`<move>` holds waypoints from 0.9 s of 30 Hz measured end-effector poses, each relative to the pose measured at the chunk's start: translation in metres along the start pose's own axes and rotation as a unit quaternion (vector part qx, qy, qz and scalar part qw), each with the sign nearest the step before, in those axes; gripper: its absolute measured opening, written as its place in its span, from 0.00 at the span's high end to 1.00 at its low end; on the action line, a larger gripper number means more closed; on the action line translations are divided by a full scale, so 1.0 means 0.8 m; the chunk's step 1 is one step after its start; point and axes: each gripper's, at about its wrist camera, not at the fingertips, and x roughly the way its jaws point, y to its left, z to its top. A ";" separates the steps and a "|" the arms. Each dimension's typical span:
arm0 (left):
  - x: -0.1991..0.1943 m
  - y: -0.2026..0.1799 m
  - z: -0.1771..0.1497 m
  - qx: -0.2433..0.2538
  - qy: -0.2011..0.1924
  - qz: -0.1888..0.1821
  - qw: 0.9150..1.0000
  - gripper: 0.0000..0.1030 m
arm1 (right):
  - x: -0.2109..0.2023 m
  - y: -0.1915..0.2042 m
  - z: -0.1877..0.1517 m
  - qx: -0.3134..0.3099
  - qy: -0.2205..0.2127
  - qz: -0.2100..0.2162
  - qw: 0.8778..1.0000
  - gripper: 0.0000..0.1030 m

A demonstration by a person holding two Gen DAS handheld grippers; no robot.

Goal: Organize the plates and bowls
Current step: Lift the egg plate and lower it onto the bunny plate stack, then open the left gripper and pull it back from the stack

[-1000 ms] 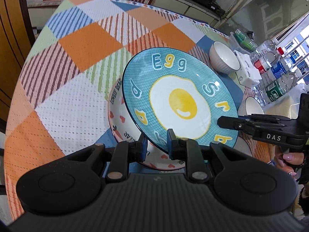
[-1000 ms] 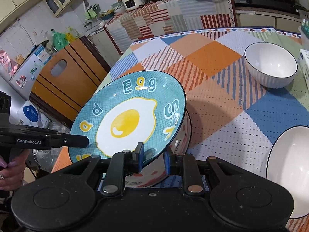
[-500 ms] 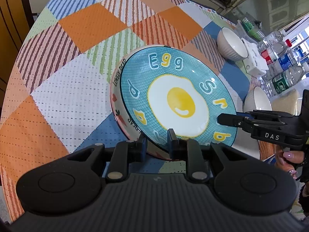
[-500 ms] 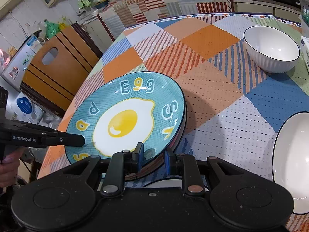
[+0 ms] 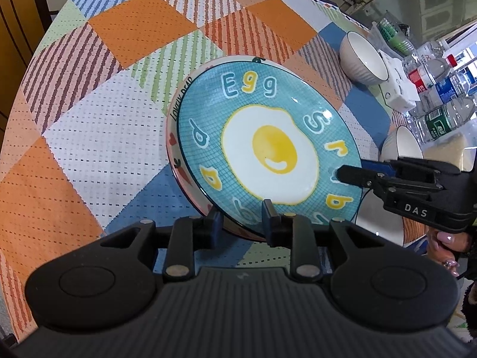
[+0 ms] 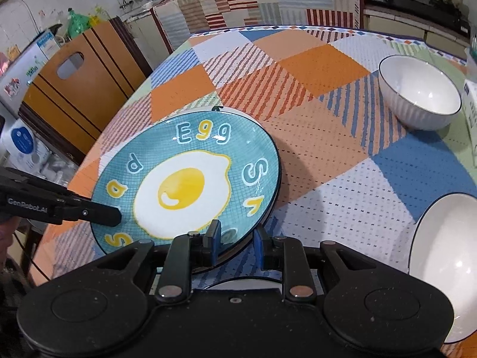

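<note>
- Egg plate [image 5: 268, 152] comes first: its near rim sits between the jaws of both my tongs, and it rests nested on the patterned plate [image 5: 179, 110] beneath it, on the checked tablecloth [image 5: 89, 137].
- My left gripper [image 5: 242, 219] straddles that near rim; its jaws have just been opening, and I see a gap at the pads, so the pinch is let go.
- My right gripper [image 6: 237, 240] straddles the rim further along; its jaws have also just been opening, the rim slack between them.
- Both tongs point steeply down at the plate, which lies directly ahead of each, neither noticeably nearer. I judge backing straight off the rim is what clears it without dragging the stack.
- Just right of the stack, a large white bowl [image 6: 447, 265] sits closest to my right tongs.
- Further off, a smaller ribbed white bowl [image 6: 420, 95] stands well apart, near the water bottles [image 5: 438, 89] at the far edge.
</note>
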 end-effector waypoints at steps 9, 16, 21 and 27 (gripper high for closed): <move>0.000 -0.001 -0.002 -0.007 0.021 0.017 1.000 0.68 | 0.004 0.016 0.005 -0.041 0.002 -0.052 0.998 0.73; -0.006 0.000 -0.004 -0.010 0.016 0.021 1.000 0.68 | -0.002 0.024 0.006 -0.064 -0.012 -0.064 0.996 0.79; -0.034 -0.013 -0.003 -0.002 -0.011 0.023 1.000 0.68 | -0.034 0.019 0.018 -0.071 -0.040 -0.064 0.995 0.79; -0.068 -0.047 0.000 0.027 -0.054 0.043 0.997 0.66 | -0.079 0.004 0.028 -0.072 -0.057 -0.087 0.992 0.76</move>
